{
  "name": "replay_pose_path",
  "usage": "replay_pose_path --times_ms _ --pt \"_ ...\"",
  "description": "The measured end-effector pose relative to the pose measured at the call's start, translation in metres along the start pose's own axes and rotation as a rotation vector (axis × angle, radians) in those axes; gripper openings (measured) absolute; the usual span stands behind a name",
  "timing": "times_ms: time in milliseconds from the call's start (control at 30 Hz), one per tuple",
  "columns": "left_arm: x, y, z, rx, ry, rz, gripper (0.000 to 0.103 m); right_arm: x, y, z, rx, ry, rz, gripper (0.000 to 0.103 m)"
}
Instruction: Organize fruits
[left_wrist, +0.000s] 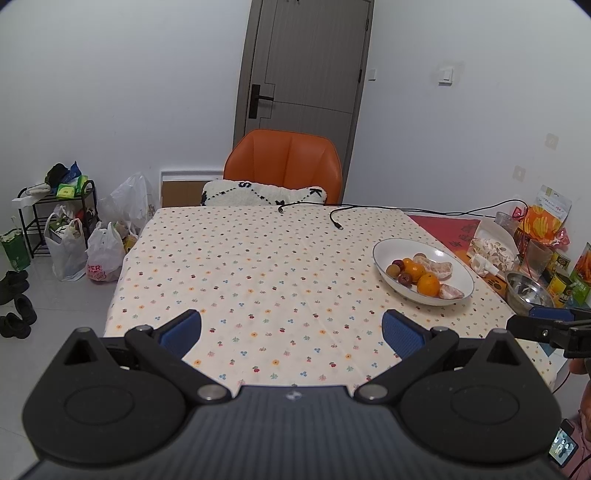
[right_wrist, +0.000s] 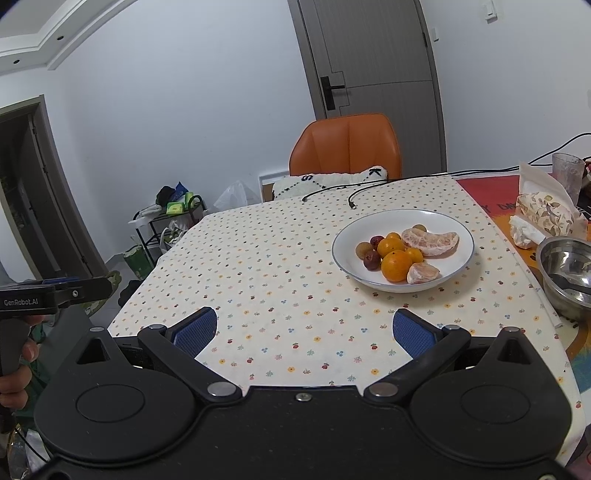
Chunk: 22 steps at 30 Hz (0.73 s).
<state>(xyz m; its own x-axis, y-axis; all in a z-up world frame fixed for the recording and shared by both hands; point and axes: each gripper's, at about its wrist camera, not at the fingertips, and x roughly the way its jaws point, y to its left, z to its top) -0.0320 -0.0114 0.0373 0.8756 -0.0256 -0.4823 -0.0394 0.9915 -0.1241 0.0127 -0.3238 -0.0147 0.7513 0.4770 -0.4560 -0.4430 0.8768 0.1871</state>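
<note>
A white plate (left_wrist: 458, 295) (right_wrist: 458, 225) on the flowered tablecloth holds several oranges (left_wrist: 428, 285) (right_wrist: 396, 265), peeled citrus pieces (left_wrist: 437, 268) (right_wrist: 430, 242) and small dark red fruits (left_wrist: 405, 279) (right_wrist: 371, 260). My left gripper (left_wrist: 291, 334) hovers open over the table's near edge, well left of the plate, with nothing between its blue pads. My right gripper (right_wrist: 304, 332) is open too and empty, short of the plate, which lies ahead and a little to its right. The right gripper's tip shows at the edge of the left wrist view (left_wrist: 546, 325).
A steel bowl (left_wrist: 528, 290) (right_wrist: 567, 275) stands right of the plate, with snack packets, cans and a glass (right_wrist: 567, 177) beyond it. A black cable (left_wrist: 336, 221) (right_wrist: 352, 203) lies at the far table edge. An orange chair (left_wrist: 282, 162) (right_wrist: 345, 147) stands behind. Bags sit on the floor at left.
</note>
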Motion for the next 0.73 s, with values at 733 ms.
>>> replay_pose_path --times_ms 733 --pt "0.0037 -0.0019 -0.0013 0.003 0.011 -0.006 0.103 0.0027 -0.001 -0.0016 -0.003 0.004 -0.007 0.103"
